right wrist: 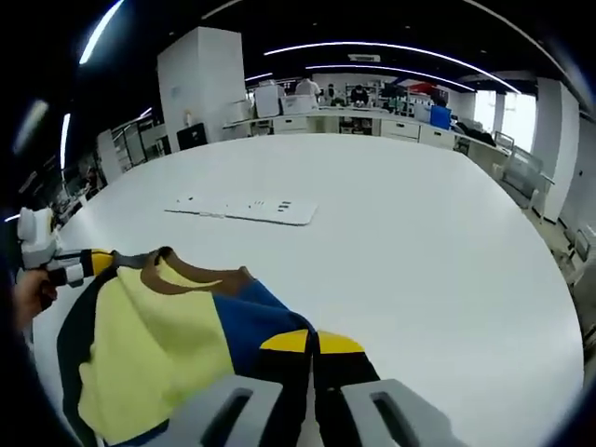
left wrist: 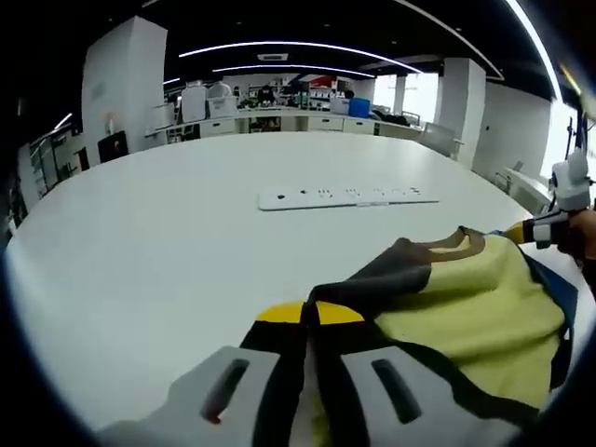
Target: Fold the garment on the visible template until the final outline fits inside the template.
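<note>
A yellow garment (left wrist: 466, 307) with dark grey and blue panels and a brown collar (left wrist: 447, 247) lies bunched on the white table (left wrist: 168, 251). My left gripper (left wrist: 309, 313) is shut on its dark grey edge, yellow jaw tips pressed together. From the right side my right gripper (left wrist: 554, 223) holds the garment's far corner. In the right gripper view the garment (right wrist: 158, 345) spreads to the left, and my right gripper (right wrist: 314, 342) is shut on its blue and dark edge. My left gripper (right wrist: 58, 261), in a hand, pinches the opposite corner at the far left.
A long white power strip (left wrist: 345, 196) (right wrist: 244, 210) lies on the table beyond the garment. The table's edge (right wrist: 549, 307) curves close on the right. Desks, pillars and chairs stand in the office behind.
</note>
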